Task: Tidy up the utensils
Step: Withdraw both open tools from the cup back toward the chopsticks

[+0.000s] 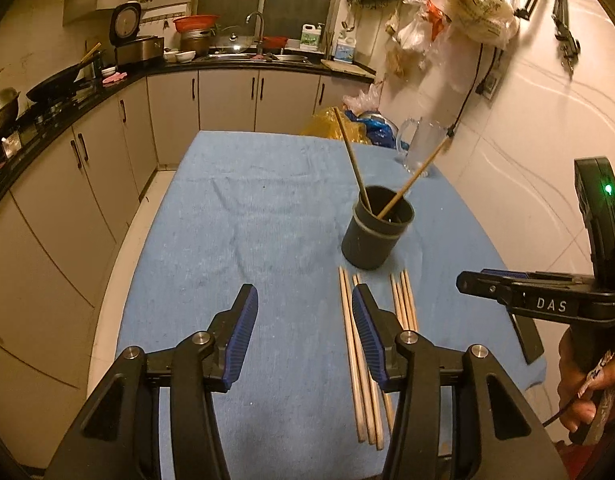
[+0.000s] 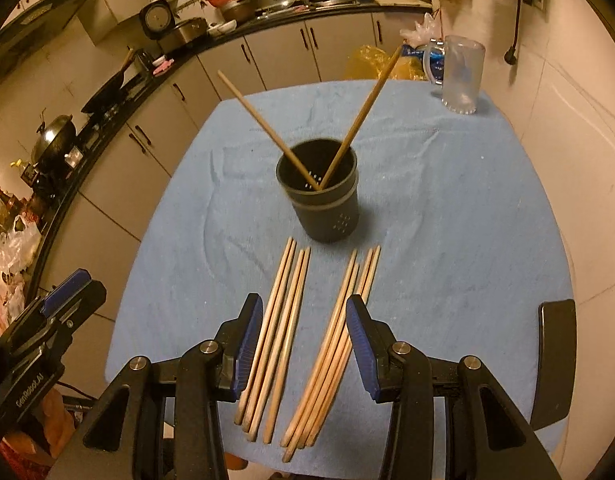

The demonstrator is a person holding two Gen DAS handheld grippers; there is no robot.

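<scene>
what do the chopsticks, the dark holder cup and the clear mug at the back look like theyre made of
Chopsticks: probably wood or bamboo; pale tan, matte, unpainted.
Holder cup: likely plastic; dark grey, dull sheen, moulded band around it and small drain holes.
Clear mug: transparent with a handle and ribbed base; glass or clear plastic, cannot tell which.

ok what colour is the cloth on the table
Light blue cloth, clearest in the right wrist view.

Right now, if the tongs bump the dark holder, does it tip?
Possibly. The dark holder stands tall and narrow on the wrinkled blue cloth, so a high nudge could rock it. Its two chopsticks lean outward above the rim, adding leverage. It looks like light plastic and nearly empty, so it likely slides or tips easily.
</scene>
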